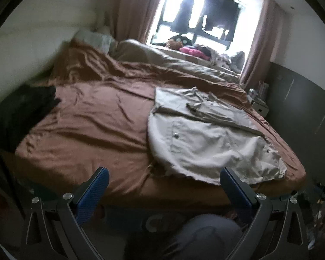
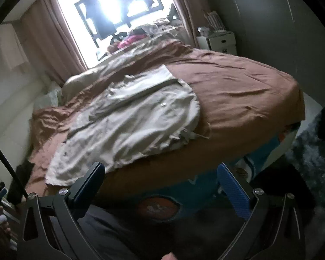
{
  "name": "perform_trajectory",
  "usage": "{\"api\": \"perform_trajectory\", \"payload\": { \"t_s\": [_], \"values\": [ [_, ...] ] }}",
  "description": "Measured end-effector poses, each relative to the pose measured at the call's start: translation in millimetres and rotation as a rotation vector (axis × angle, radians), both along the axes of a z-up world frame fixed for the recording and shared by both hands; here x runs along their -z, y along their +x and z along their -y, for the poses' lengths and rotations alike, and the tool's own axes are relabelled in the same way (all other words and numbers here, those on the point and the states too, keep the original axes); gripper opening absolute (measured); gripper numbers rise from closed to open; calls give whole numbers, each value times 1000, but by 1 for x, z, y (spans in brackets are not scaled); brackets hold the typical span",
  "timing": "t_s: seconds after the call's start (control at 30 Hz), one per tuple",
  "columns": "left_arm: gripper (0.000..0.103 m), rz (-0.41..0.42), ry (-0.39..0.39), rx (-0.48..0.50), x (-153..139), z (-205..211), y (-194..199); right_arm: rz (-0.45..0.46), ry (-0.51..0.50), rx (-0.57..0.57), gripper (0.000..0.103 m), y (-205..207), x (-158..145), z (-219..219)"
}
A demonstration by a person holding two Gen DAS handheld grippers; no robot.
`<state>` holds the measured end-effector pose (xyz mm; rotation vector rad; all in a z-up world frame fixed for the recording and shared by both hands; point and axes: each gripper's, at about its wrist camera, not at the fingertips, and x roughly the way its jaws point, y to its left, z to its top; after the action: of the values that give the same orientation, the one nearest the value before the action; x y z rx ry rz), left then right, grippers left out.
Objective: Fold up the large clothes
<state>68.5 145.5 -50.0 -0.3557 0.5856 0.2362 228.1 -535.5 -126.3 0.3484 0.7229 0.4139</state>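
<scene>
A large beige jacket (image 1: 208,138) lies spread on the brown bed sheet (image 1: 86,125), near the bed's foot edge, its frayed hem toward me. It also shows in the right wrist view (image 2: 130,117). My left gripper (image 1: 164,186) is open and empty, held in front of the bed's foot, left of the jacket's hem. My right gripper (image 2: 160,184) is open and empty, just below the hem at the bed's edge. Neither touches the jacket.
A dark garment (image 1: 26,104) lies at the bed's left side. A rumpled beige duvet (image 1: 162,62) and pillows lie at the far end under a bright window (image 1: 201,13). A white bedside drawer unit (image 2: 221,41) and a grey wardrobe (image 1: 303,112) stand right.
</scene>
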Motion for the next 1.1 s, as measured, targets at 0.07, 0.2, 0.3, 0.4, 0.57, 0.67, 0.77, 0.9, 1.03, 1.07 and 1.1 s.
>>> {"api": "perform_trajectory", "payload": {
  "t_s": [0.07,0.2,0.3,0.4,0.57,0.67,0.77,0.9,1.03,1.07,1.1],
  "values": [
    [102,2,-59,-22,10,-15,0,-16,-8,-1,103,4,1,1],
    [88,0,-129,-29,23,-32,8,-38,1,21,103,15,8,4],
    [79,-24,-137,-37,34,-37,22,-51,37,28,92,25,14,2],
    [76,-51,-150,-31,44,-39,41,-87,70,42,78,38,23,1],
    [71,-88,-163,-8,61,-40,77,-117,71,49,59,65,35,-10],
    [69,-115,-173,3,71,-43,101,-148,85,49,58,86,43,-15],
    [68,-133,-187,20,81,-50,125,-161,106,53,58,108,48,-15],
    [58,-173,-213,30,97,-60,156,-202,112,88,58,140,59,-12],
    [56,-199,-225,26,110,-69,180,-216,108,94,58,161,64,-14],
    [56,-207,-231,26,114,-72,186,-222,110,93,58,169,66,-16],
    [54,-212,-235,25,117,-73,189,-224,111,92,58,174,67,-17]
  ]
}}
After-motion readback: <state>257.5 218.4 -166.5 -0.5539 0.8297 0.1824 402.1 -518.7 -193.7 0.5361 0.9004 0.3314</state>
